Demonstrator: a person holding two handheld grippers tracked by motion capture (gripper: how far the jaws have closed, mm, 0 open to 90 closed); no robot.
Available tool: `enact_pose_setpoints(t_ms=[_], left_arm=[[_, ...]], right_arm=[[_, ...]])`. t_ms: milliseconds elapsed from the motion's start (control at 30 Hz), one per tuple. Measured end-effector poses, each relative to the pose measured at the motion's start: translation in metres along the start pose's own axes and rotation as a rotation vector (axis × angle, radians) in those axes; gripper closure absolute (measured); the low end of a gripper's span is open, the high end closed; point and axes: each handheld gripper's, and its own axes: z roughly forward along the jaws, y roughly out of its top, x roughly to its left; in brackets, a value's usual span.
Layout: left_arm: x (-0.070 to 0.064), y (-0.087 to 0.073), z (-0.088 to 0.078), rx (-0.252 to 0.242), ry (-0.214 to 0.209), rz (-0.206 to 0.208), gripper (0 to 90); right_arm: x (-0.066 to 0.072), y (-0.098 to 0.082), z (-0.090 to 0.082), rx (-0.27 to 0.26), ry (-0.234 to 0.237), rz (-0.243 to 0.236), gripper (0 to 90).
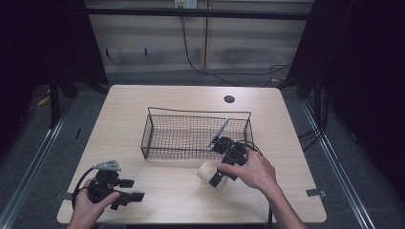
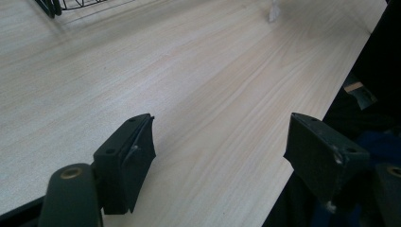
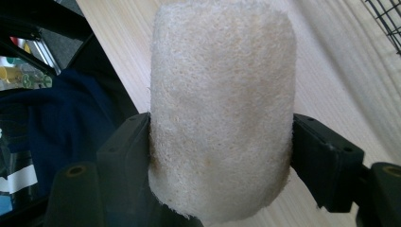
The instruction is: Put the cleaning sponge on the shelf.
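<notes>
A pale, rough, loofah-like sponge cylinder (image 1: 206, 171) is held just above the table in front of the black wire basket's (image 1: 181, 143) right front corner. My right gripper (image 1: 211, 174) is shut on it. In the right gripper view the sponge (image 3: 222, 109) stands upright between the jaws of that gripper (image 3: 220, 151), which press its lower sides. My left gripper (image 1: 133, 189) rests near the table's front left edge, open with nothing in it. In the left gripper view its jaws (image 2: 222, 161) stand wide apart over bare wood.
The basket looks empty; a corner of it (image 2: 56, 5) shows at the top left of the left gripper view. A dark round cable hole (image 1: 229, 99) sits at the table's back. The table's front edge (image 2: 307, 137) runs close to the left gripper.
</notes>
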Motion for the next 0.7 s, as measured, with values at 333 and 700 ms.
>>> enact_pose_setpoints(t_ms=[333, 700], left_arm=[[0.0, 0.0, 0.0, -0.01, 0.005, -0.004, 24.2], [0.001, 0.0, -0.001, -0.004, 0.003, -0.005, 22.1]], right_arm=[[0.004, 0.003, -0.01, -0.004, -0.002, -0.015, 25.3], [0.01, 0.006, -0.027, -0.034, -0.007, -0.029, 25.3]])
